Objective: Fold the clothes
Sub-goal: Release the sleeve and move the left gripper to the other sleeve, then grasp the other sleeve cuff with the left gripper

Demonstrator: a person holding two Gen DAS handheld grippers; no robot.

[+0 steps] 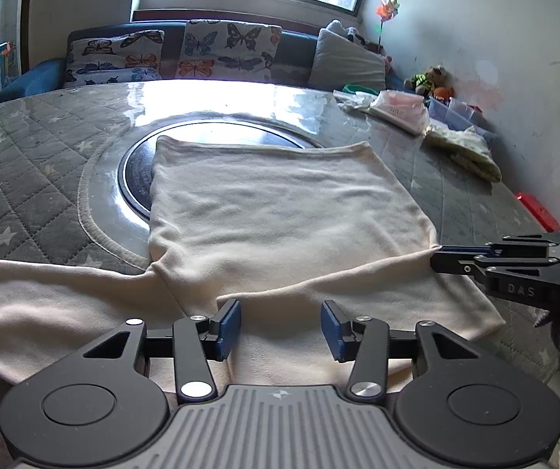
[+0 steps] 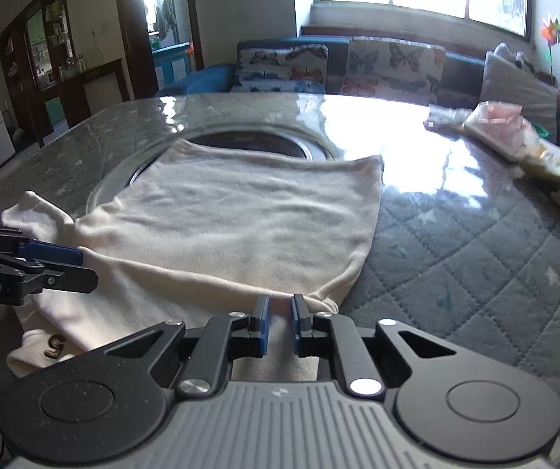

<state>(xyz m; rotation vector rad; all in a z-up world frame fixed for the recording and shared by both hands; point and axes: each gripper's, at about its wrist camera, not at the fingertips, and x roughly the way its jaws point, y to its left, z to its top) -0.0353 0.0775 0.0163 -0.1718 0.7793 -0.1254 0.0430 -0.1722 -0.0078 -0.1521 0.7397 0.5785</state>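
Two tools at cream garment's (image 1: 288,211) near edge on worktop (image 2: 475,234): right tool (image 2: 279,322) nipping the right corner fold; left tool (image 1: 280,328) half-wide, astride cloth, pads not pressing. Long axis crosswise; hem directly ahead.

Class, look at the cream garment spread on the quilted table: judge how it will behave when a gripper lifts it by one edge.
The cream garment will probably hang limp: it lies in soft wrinkles and bunches where the right gripper pinches it. It looks thin, so likely light. On the glossy table cover it may slide when pulled.
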